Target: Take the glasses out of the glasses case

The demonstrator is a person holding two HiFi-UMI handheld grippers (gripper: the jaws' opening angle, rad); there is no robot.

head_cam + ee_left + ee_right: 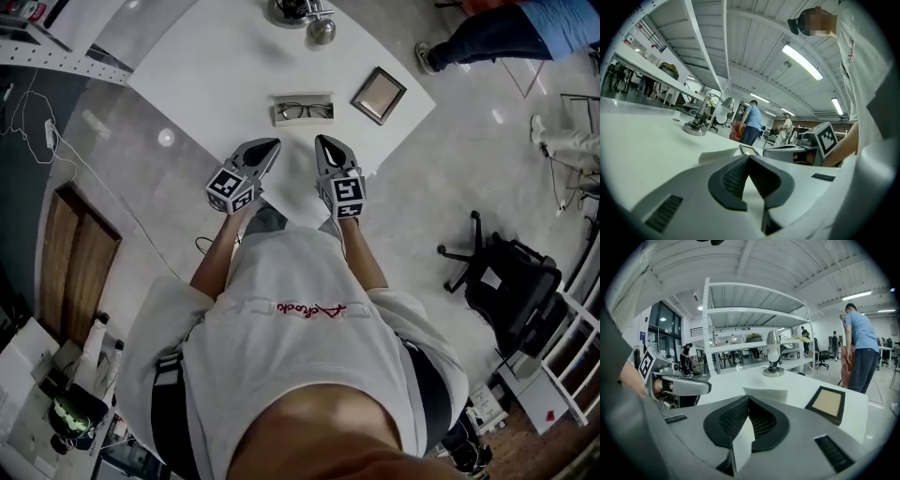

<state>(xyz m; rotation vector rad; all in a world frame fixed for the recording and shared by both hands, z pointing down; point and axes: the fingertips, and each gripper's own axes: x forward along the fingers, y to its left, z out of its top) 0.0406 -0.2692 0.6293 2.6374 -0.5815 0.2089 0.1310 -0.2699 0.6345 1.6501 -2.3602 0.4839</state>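
jaws are pressed together at the tips on the left gripper (270,145) and the right gripper (324,142); nothing is held. ahead of both tips, apart, the open glasses case (303,97) is seen on the table (206,66), the glasses (305,111) lying inside. removal judged not begun; reaching, gripping and lifting out are left.

Bright, even light fills the room. Long ceiling lamps (801,61) shine overhead in the left gripper view. From the head view the white desk (216,66) looks almost washed out, with only faint, soft shadows, and small glare spots sit on the glossy floor (166,138). Both gripper views are fisheye — black corners, and straight lines such as the shelf (754,312) bowed. The distance stays fairly sharp; the left gripper (749,158), close to its lens, is slightly soft.
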